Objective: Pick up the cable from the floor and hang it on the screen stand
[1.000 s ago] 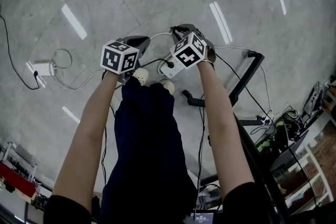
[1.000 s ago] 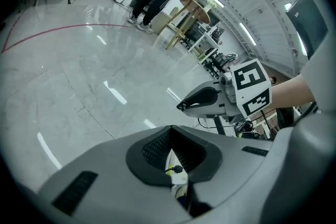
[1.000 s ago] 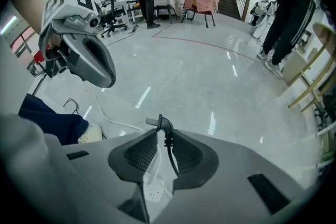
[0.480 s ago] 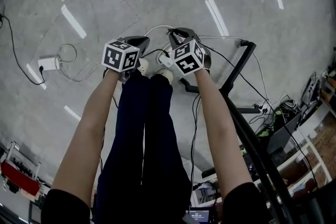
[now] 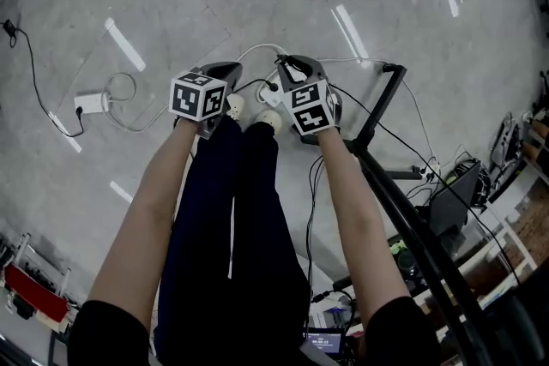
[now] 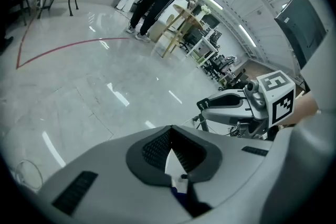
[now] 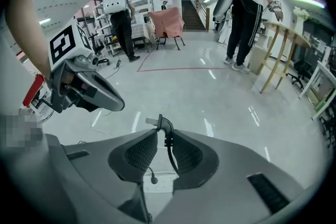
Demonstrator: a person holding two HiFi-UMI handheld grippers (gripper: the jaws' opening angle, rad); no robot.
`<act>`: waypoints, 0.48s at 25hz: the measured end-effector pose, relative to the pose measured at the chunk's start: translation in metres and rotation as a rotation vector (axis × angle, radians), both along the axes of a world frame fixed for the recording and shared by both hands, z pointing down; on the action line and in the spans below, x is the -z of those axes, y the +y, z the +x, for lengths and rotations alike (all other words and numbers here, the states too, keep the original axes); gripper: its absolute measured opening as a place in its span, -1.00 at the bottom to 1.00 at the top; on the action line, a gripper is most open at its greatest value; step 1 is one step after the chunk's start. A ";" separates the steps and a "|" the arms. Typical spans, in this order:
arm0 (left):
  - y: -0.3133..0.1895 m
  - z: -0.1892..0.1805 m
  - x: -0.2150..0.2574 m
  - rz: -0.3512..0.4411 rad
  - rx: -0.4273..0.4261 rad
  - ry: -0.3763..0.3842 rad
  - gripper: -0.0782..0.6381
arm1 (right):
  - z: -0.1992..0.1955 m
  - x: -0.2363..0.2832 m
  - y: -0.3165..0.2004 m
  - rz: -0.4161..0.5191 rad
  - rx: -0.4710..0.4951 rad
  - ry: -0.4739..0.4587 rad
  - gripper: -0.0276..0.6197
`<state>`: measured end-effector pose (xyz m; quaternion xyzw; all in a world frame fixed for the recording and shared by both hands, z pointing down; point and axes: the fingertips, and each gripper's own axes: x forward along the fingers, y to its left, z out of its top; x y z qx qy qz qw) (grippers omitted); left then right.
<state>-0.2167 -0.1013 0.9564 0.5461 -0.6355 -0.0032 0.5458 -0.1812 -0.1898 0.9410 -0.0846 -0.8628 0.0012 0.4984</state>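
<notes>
A black cable with an angled plug [image 7: 163,127] sticks up between the jaws of my right gripper [image 7: 164,132], which is shut on it; the cable runs down behind the jaws. In the head view the right gripper [image 5: 288,62] is held above the floor, just left of the black screen stand [image 5: 378,110]. My left gripper [image 5: 229,68] is level with it, a short way to its left. The left gripper's [image 6: 170,132] tips meet, and I see nothing between them. A white cable [image 5: 257,48] arcs on the floor between the two grippers.
A white power strip [image 5: 271,95] lies under the right gripper by the person's shoes [image 5: 233,106]. A white adapter [image 5: 90,103] with a coiled cord lies at left. Cables and equipment [image 5: 455,193] crowd the right. People [image 7: 247,8] stand far off.
Both grippers have risen from the floor together, with the black cable in the right one. The right gripper's cube has rolled. The stand's foot now looks closer to the right gripper.
</notes>
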 end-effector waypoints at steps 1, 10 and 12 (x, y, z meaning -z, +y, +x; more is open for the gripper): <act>0.000 0.000 0.007 0.003 0.000 -0.009 -0.76 | 0.001 0.007 0.000 0.001 -0.008 -0.008 -0.59; 0.009 0.011 0.087 0.046 0.024 -0.032 -0.76 | 0.005 0.092 0.009 -0.025 -0.118 -0.083 -0.59; 0.010 0.014 0.108 0.059 0.017 -0.042 -0.76 | 0.005 0.113 0.012 -0.025 -0.133 -0.099 -0.59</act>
